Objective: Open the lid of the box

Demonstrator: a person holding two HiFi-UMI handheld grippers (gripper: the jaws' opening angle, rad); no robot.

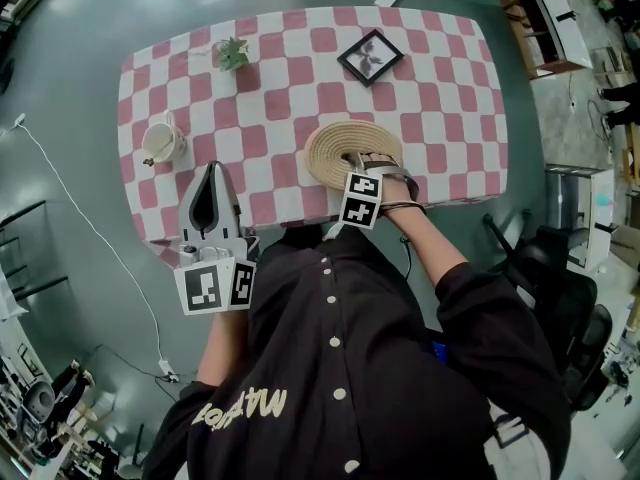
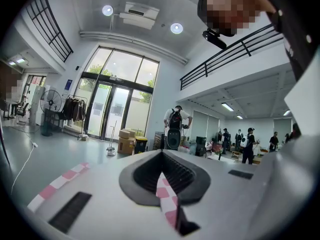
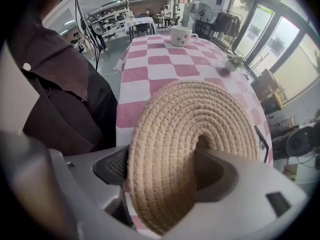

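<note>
A round woven lid (image 1: 335,148) covers the box near the front edge of the pink-and-white checked table (image 1: 450,88). My right gripper (image 1: 360,163) reaches over it from the front. In the right gripper view the lid (image 3: 175,119) fills the space between the jaws of my right gripper (image 3: 160,154): one pad lies against its rim on the left, and the other presses into the dip at its centre. The box body is hidden under the lid. My left gripper (image 1: 211,168) hovers at the table's front left, jaws together and empty, with only a strip of cloth (image 2: 167,199) showing behind them.
A white cup (image 1: 160,140) stands at the left of the table, a small green plant (image 1: 232,54) at the back left and a black picture frame (image 1: 371,57) at the back. The person's dark shirt (image 3: 65,99) is close behind the right gripper.
</note>
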